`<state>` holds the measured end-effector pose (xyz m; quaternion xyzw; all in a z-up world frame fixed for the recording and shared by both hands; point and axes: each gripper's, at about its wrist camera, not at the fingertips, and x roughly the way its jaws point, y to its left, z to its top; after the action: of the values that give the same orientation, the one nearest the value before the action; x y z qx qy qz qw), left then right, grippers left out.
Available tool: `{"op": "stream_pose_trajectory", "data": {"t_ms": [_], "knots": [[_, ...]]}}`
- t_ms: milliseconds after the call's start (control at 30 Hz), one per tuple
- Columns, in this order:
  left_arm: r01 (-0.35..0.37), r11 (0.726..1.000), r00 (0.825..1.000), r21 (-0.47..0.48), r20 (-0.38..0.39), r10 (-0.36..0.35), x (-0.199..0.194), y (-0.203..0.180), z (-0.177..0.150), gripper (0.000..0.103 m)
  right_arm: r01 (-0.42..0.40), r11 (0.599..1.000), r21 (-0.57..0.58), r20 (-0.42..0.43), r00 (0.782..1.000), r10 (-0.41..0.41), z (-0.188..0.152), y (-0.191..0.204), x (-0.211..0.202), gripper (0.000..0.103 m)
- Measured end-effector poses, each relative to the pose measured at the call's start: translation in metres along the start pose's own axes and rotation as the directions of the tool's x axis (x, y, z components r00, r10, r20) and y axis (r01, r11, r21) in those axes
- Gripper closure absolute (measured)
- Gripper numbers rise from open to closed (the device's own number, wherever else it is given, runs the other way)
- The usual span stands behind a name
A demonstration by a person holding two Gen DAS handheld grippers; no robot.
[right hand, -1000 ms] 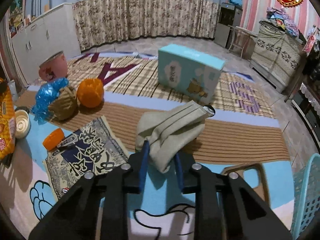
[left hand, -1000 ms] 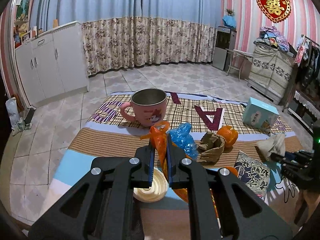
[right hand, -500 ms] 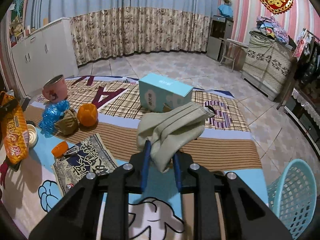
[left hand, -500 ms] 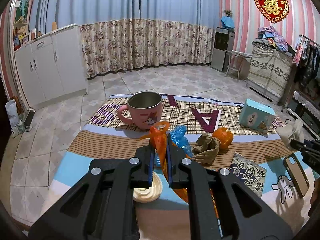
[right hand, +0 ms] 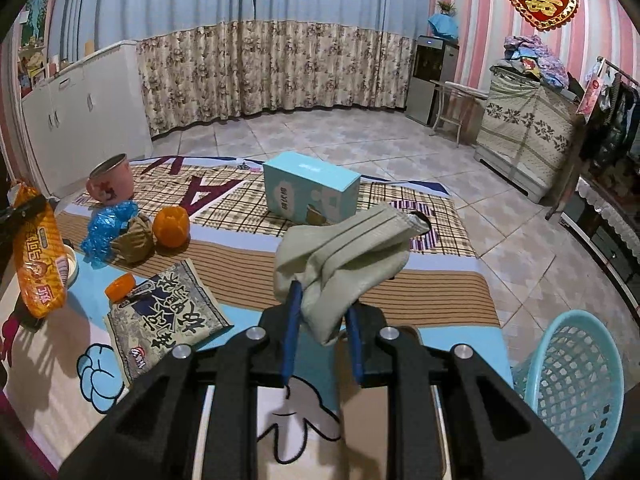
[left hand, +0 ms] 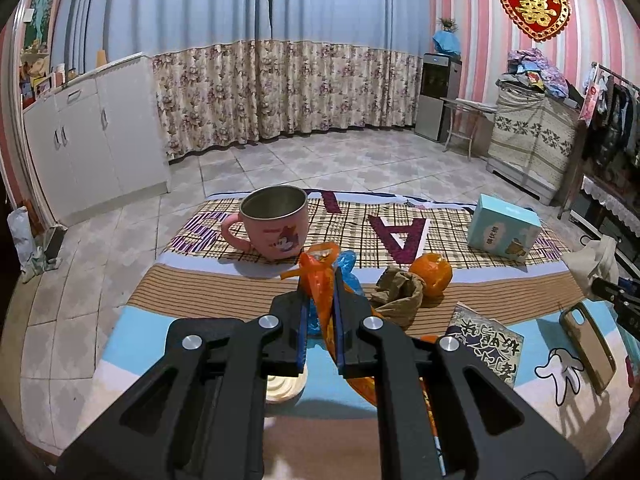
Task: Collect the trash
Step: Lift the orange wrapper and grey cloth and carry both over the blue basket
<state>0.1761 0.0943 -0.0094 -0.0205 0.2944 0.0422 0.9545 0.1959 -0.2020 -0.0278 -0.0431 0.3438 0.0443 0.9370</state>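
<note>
Both grippers tilted down: left (left hand: pixel 319 284) pinching wrapper (left hand: pixel 320 280), right (right hand: pixel 320 304) w/ cloth (right hand: pixel 344 256).

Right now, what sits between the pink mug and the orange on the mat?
In the right wrist view, a crumpled blue plastic bag and a brown paper wad lie between the pink mug and the orange.

A pink mug (left hand: pixel 276 222), teal box (left hand: pixel 502 227) and phone (left hand: pixel 588 346) are carried by the patterned mat (left hand: pixel 240 300), mug at eleven o'clock.
</note>
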Motion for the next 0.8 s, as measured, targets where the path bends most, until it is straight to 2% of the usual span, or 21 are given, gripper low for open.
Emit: {"op": "stream_pose_trajectory", "data": {"t_ms": [533, 800], "knots": [[0.005, 1.0, 1.0, 0.006, 0.002, -0.005, 0.0, -0.003, 0.0, 0.094, 0.015, 1.0, 0.005, 0.014, 1.0, -0.015, 0.002, -0.01, -0.003, 0.081], [0.019, 1.0, 1.0, 0.015, 0.012, -0.019, -0.004, -0.014, 0.002, 0.094, 0.029, 0.999, 0.015, 0.037, 0.999, -0.03, 0.001, -0.019, -0.018, 0.081]]}}
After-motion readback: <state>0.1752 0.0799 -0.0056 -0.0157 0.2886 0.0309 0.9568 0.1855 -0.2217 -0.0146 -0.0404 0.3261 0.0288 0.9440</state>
